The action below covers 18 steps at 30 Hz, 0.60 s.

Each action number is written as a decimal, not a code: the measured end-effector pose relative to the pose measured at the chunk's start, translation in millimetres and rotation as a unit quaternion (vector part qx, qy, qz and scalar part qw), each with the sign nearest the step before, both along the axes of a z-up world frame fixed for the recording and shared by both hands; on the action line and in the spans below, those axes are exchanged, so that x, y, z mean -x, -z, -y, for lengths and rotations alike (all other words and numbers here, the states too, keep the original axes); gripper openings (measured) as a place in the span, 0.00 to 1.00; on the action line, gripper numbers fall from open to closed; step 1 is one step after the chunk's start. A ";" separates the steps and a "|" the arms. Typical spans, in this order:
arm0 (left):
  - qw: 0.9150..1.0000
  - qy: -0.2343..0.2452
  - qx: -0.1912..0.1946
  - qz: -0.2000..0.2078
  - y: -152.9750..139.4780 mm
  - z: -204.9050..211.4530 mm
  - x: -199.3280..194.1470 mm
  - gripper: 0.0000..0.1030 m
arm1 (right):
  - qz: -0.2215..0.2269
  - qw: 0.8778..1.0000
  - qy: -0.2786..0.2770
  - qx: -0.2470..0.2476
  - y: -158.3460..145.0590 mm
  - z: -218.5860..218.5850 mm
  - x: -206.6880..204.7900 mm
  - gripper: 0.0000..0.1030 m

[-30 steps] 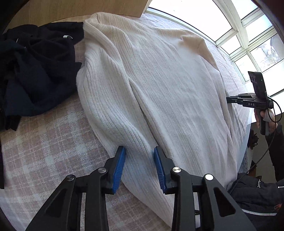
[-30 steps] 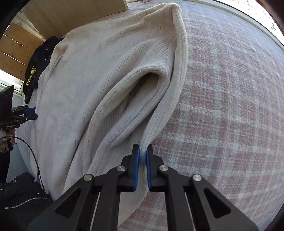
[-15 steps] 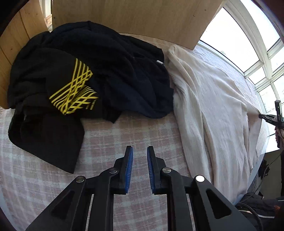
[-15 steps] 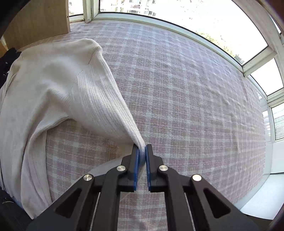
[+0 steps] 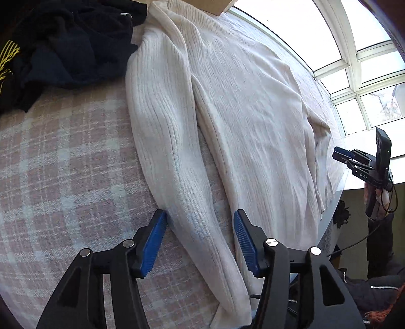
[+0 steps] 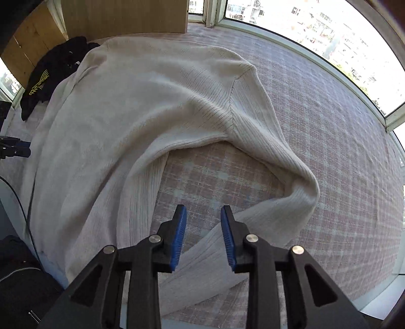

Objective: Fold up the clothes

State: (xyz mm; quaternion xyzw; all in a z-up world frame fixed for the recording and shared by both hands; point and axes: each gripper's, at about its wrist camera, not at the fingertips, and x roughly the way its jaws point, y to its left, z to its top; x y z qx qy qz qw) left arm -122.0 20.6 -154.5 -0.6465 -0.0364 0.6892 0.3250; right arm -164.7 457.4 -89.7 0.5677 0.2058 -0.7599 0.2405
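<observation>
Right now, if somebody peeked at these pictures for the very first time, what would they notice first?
A big cream ribbed knit sweater sprawls across the pink checked blanket, one sleeve bent in a loop on the right. Two blue-padded grippers stand out: the left gripper, open, straddles the other sleeve, and the right gripper has just opened. A crumpled black garment with yellow lines lies at the far left.

A home, most likely a sunlit bedroom or enclosed balcony room. A pink plaid cover [image 6: 329, 141] spreads over a wide soft bed, with a cream ribbed sweater [image 6: 141, 101] and a dark garment [image 5: 68, 43] lying on it (laundry, plainly). White-framed windows [image 5: 359, 83] curve around the far side, facing apartment blocks; wooden panels [image 6: 124, 17] stand behind.
</observation>
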 end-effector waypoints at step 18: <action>0.991 -0.097 0.050 -0.072 -46.8 124.5 -12.2 0.37 | 0.059 0.997 -0.053 -0.017 62.3 13.4 -73.4 0.29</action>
